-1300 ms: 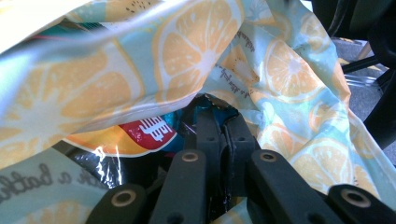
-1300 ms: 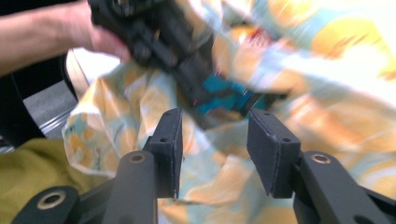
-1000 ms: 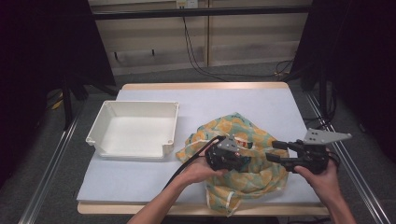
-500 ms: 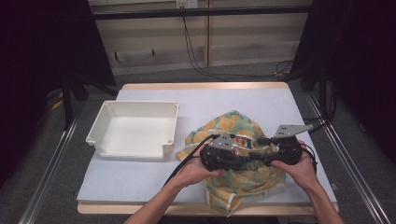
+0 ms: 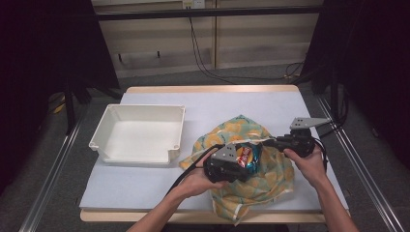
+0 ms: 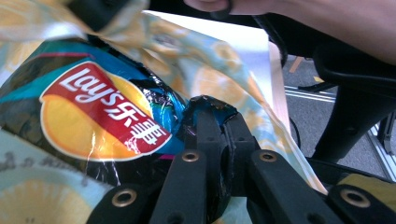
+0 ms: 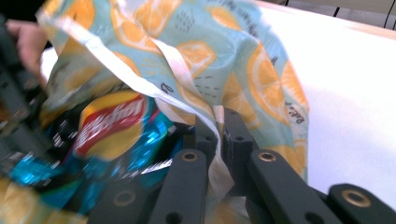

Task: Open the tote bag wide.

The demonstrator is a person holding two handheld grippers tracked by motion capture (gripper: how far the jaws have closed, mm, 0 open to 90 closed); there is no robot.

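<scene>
Leaning in from the near edge of the bench (image 5: 145, 183), the person works both hands over a crumpled cloth bag printed with orange slices on pale blue (image 5: 270, 179), which lies at the near right of the white bench top. The left tongs (image 6: 215, 119) are clamped on the edge of a shiny blue crisp packet with a red and yellow logo (image 6: 100, 116), held at the bag's open mouth, partly inside the cloth. Just beside it, the right tongs (image 7: 219, 128) are pinched together on the bag's white-trimmed rim (image 7: 173, 60), holding the fabric up. Farther off to the left, well apart from the bag, sits an empty white rectangular plastic tray (image 5: 140, 133).
</scene>
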